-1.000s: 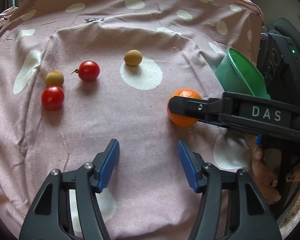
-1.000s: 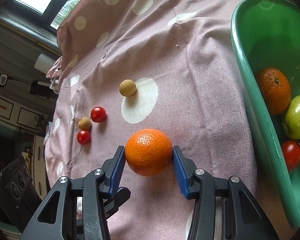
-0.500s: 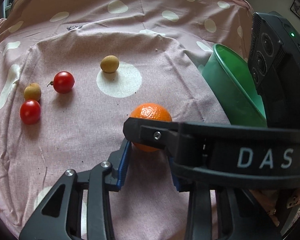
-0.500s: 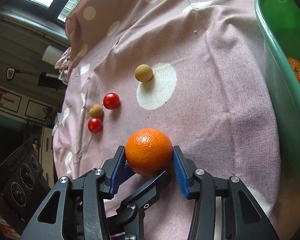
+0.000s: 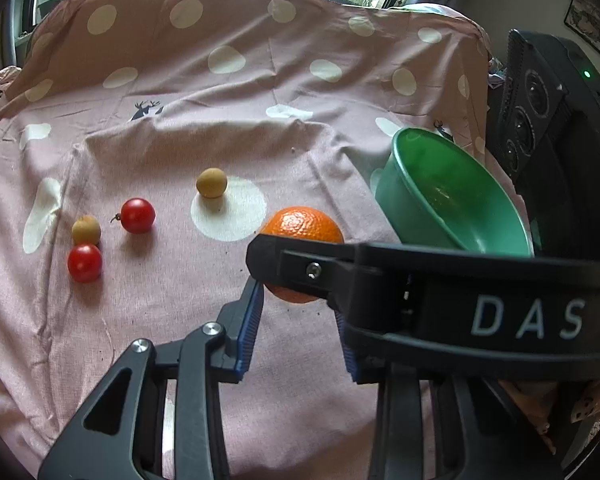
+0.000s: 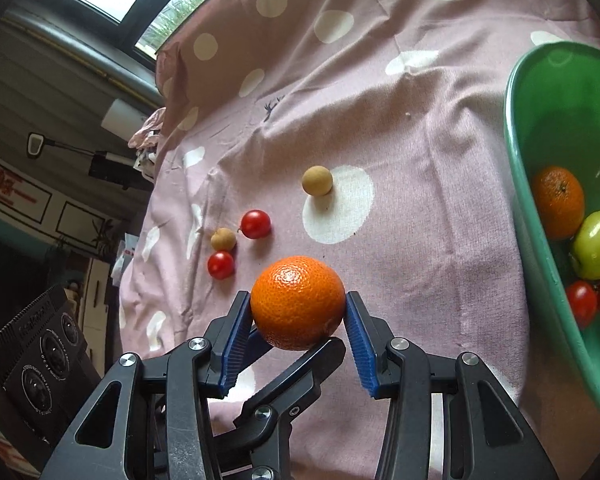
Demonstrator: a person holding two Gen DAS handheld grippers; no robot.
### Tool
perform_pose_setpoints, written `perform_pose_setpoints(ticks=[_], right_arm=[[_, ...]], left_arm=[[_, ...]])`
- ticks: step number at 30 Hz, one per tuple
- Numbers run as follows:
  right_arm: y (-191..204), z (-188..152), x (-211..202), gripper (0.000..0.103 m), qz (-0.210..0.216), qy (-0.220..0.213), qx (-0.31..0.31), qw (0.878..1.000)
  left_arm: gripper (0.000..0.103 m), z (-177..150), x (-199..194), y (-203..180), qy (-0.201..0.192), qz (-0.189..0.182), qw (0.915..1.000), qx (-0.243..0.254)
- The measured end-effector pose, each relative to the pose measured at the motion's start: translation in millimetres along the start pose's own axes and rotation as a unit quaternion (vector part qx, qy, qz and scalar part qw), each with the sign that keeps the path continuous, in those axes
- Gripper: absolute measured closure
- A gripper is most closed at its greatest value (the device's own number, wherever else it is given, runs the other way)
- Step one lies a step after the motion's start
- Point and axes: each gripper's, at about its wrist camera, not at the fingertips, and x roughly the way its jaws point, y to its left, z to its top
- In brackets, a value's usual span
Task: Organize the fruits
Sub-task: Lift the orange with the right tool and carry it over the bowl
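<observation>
Where the right claw (image 6: 298,312) grips: orange (image 6: 296,296) pinched firm between both blue pads, near the table's (image 5: 40,320) front edge.
Left claw (image 5: 296,300): jaws just closing, now narrow, tips right under that orange; pressing or not, can't tell.
Green bowl (image 6: 520,184): at the right edge, holding another orange (image 6: 558,200), a green fruit (image 6: 596,240) and tomatoes.
Spotted cloth (image 5: 180,140): two red tomatoes (image 5: 137,215) and two tan fruits (image 5: 211,182) loose toward the left edge.
</observation>
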Motion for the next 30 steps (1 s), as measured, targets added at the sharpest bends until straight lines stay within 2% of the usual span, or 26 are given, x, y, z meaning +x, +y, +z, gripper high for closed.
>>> perform_pose_setpoints(ticks=[10,17,24,30], right_arm=[[-2,6,-51,0.054,0.008,-0.061,-0.002,0.998],[-14,9,-88,0.054,0.013,-0.107,0.006,0.994],[-41,13,-115,0.054,0.009,-0.139,0.036,0.990],[-72,12,-139,0.054,-0.006,-0.165,0.065,0.984]], left_arm=[[0.068,20,-18,-45,-0.040,0.007,0.9984,0.040],[0.068,34,-23,-77,-0.055,-0.006,0.9967,0.060],[0.068,46,-10,-113,-0.052,-0.025,0.9946,0.086],[0.068,55,10,-145,-0.041,-0.058,0.9926,0.099]])
